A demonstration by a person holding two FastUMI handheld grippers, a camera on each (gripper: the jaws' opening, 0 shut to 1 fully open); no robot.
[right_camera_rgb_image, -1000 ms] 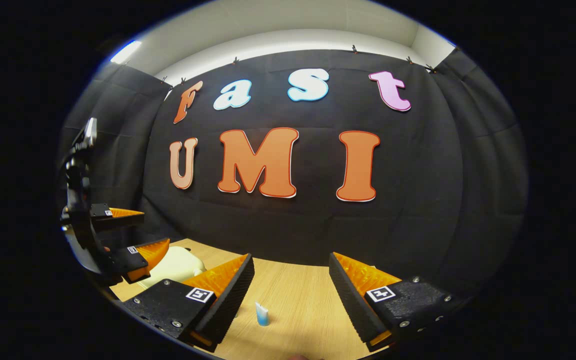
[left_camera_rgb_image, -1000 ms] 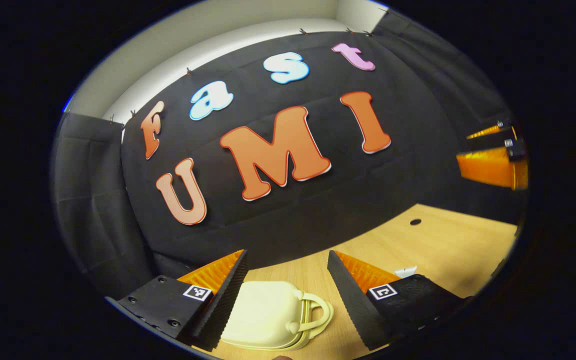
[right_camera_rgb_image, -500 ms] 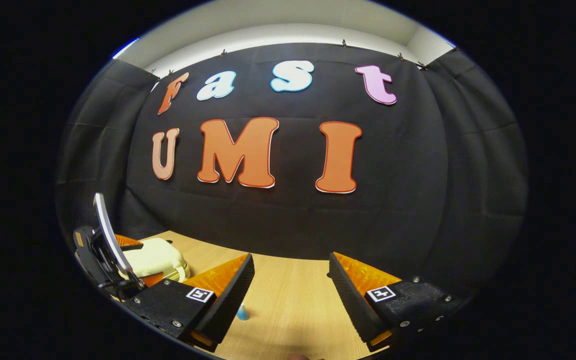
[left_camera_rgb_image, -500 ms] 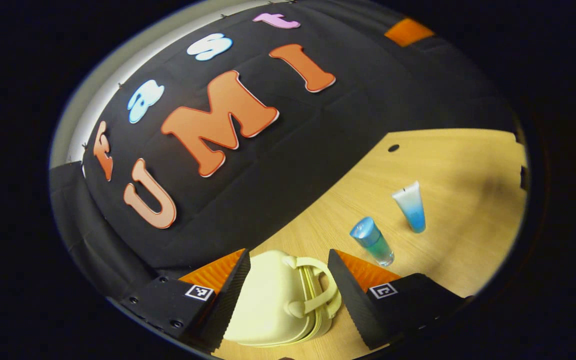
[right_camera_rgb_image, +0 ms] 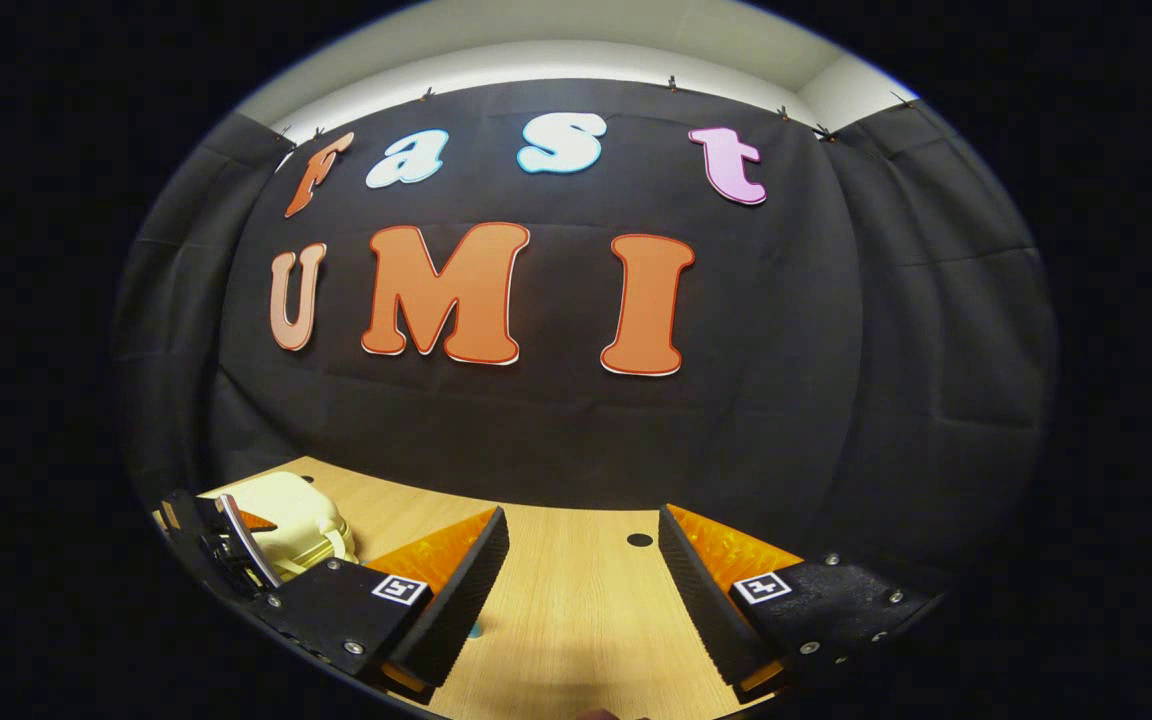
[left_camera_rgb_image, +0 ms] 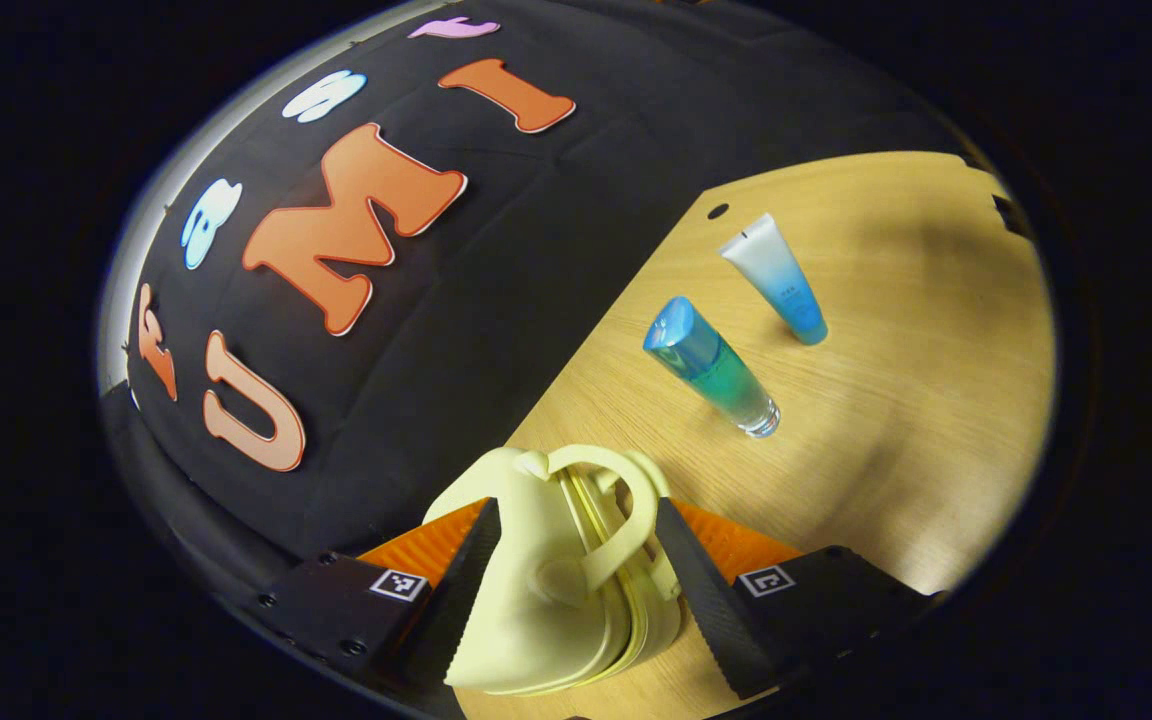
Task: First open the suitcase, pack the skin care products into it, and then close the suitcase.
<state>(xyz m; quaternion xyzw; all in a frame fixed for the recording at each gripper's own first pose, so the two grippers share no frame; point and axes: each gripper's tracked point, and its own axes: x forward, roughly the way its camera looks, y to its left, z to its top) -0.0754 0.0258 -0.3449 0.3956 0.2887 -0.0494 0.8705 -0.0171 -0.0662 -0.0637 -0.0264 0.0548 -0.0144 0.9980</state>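
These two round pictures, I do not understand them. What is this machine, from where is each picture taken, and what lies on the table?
There is no robot here. A person carries a hand-held gripper in each hand, and a fisheye camera rides on each one, looking forward along its two fingers.

In the left gripper view, the left hand-held gripper is open, its fingers on either side of a small cream suitcase that lies closed on the wooden table; whether they press on it I cannot tell. Farther off stand the skin care products: a blue-green bottle and a white-and-blue tube.

In the right gripper view, the right hand-held gripper is open and holds nothing. At its lower left you see the same suitcase and the other gripper.
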